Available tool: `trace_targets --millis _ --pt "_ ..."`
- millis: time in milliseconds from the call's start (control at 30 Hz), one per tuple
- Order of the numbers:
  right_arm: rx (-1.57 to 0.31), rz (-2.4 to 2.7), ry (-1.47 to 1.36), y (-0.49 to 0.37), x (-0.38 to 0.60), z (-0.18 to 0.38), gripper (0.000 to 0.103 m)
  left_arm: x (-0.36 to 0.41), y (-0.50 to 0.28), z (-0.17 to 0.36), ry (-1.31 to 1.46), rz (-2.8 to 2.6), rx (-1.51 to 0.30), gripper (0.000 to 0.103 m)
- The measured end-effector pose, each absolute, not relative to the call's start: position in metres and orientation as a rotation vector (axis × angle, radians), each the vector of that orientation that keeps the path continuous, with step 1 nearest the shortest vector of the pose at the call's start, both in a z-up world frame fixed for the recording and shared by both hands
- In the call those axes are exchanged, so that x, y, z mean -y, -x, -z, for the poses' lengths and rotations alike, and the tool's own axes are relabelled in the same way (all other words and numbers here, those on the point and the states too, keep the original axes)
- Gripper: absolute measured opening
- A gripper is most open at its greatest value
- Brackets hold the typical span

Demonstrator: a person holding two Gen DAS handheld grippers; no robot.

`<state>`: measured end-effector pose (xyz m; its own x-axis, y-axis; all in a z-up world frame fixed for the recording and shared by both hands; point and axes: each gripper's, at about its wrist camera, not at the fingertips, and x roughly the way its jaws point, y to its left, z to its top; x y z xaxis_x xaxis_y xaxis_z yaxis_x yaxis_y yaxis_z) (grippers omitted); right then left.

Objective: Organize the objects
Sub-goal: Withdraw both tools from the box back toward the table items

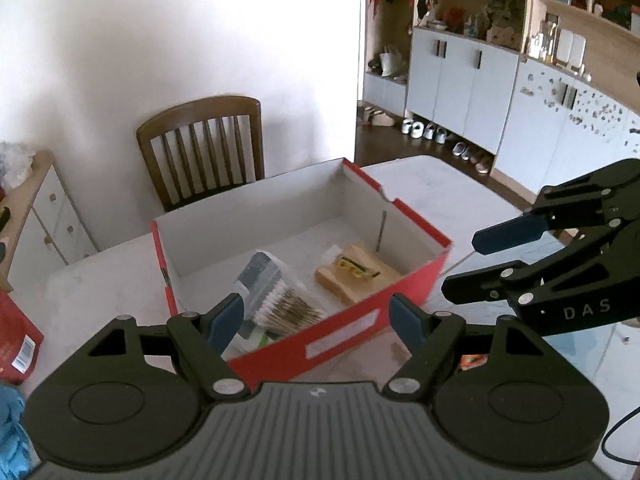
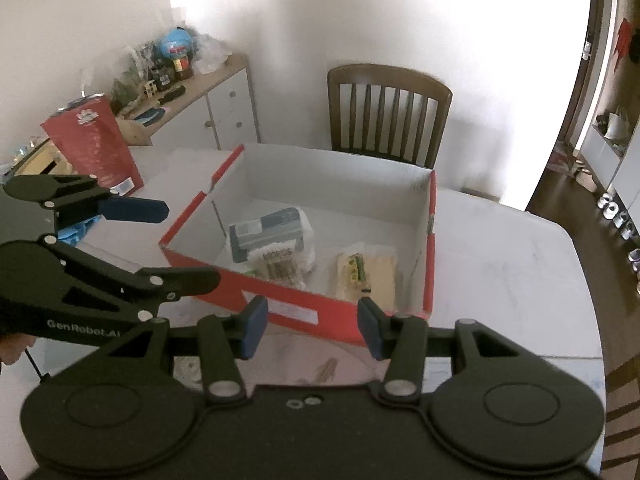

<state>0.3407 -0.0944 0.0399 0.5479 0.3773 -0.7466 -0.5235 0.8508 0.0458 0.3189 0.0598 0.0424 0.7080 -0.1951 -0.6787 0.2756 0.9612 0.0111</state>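
White and a bit marbled, the table [image 2: 500, 264] holds a red box [image 2: 296, 312] with white inside walls, and the box sits open near the middle of it. Inside the box, on the side nearer the red bag, lies a clear pack of cotton swabs [image 2: 276, 246], and beside it lies a flat tan packet [image 2: 370, 270] with a small yellow and green wrapper [image 2: 356, 270] on top. The two things in the box are close but I cannot tell if they touch. The left gripper [image 1: 318, 322] hangs just in front of the box's near wall, its blue fingers [image 1: 226, 318] wide apart and holding nothing. The right gripper [image 2: 312, 326] also hangs in front of the box, its blue pads [image 2: 252, 326] apart and empty too. A tall red bag [image 2: 94, 144] stands on the table to the left of the box. A brown wooden chair [image 2: 386, 110] stands behind the box, pushed against the far edge of the table, with a plain white wall behind it. Left of the box, past the red bag, a low white cabinet [image 2: 224, 114] with a wood top carries bottles and a small blue globe [image 2: 176, 42]. Far to the right of the box, white cupboards [image 1: 464, 80] with open shelves line the room, and shoes [image 1: 436, 134] sit in a row on the dark floor under them.
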Motion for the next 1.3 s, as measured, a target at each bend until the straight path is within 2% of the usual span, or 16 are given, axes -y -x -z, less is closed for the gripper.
trace_targets --millis 300,400,467,700,1033,1133,1200,1300 --pt "-0.797 -0.523 0.184 -0.298 0.106 -0.045 0.052 -0.054 -0.277 -0.045 -0.100 0.288 -0.707 0.079" --pt "-0.788 -0.516 0.182 -0.287 0.109 -0.042 0.056 -0.054 -0.265 -0.040 -0.100 0.289 -0.708 0.080" --pt "-0.785 -0.509 0.177 -0.280 0.111 -0.040 0.058 -0.053 -0.256 -0.035 -0.105 0.284 -0.707 0.084" --pt "-0.798 -0.467 0.149 -0.258 0.123 -0.021 0.065 -0.053 -0.223 -0.012 -0.084 0.281 -0.736 0.084" --pt "-0.863 -0.385 0.142 -0.236 0.148 0.028 0.084 -0.048 -0.192 0.033 -0.043 0.274 -0.826 0.087" --pt "-0.881 -0.369 0.140 -0.233 0.155 0.041 0.087 -0.046 -0.184 0.048 -0.034 0.272 -0.859 0.094" --pt "-0.890 -0.353 0.136 -0.233 0.160 0.049 0.087 -0.046 -0.178 0.056 -0.022 0.268 -0.868 0.102" --pt "-0.899 -0.327 0.129 -0.237 0.166 0.057 0.087 -0.044 -0.171 0.066 -0.007 0.269 -0.872 0.102"
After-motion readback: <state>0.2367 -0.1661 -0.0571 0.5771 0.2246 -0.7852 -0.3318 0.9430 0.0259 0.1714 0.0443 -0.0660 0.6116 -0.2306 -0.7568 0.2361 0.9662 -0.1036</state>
